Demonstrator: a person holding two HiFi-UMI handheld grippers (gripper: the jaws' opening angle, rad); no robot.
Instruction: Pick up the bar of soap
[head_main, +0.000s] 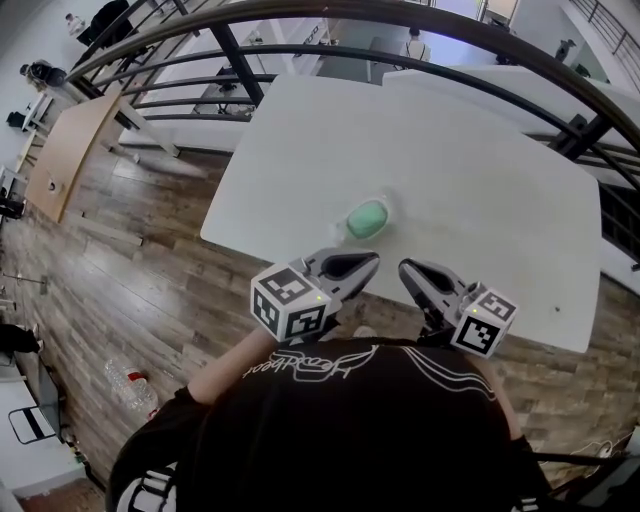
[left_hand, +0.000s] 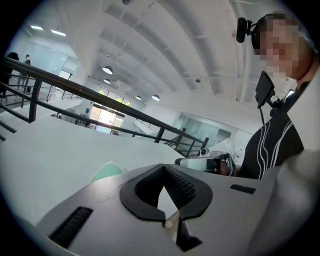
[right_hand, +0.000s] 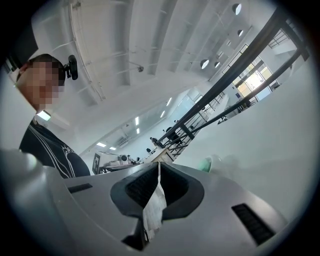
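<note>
The green bar of soap (head_main: 367, 218) lies in a shallow pale dish on the white table (head_main: 300, 150), close to its near edge. My left gripper (head_main: 366, 262) hovers just short of the soap on the near side, jaws shut and empty. My right gripper (head_main: 410, 270) hangs to the right of it, also shut with nothing held. In the left gripper view the soap (left_hand: 107, 171) peeks over the left jaw, beyond the closed tips of the gripper (left_hand: 163, 167). In the right gripper view the soap (right_hand: 205, 164) shows right of the closed gripper (right_hand: 159, 165).
A dark metal railing (head_main: 400, 20) curves round the far side of the table. A second white table (head_main: 500, 85) stands behind it. Wooden floor (head_main: 130, 270) lies to the left and below the table's near edge. The person's black shirt (head_main: 350, 430) fills the bottom.
</note>
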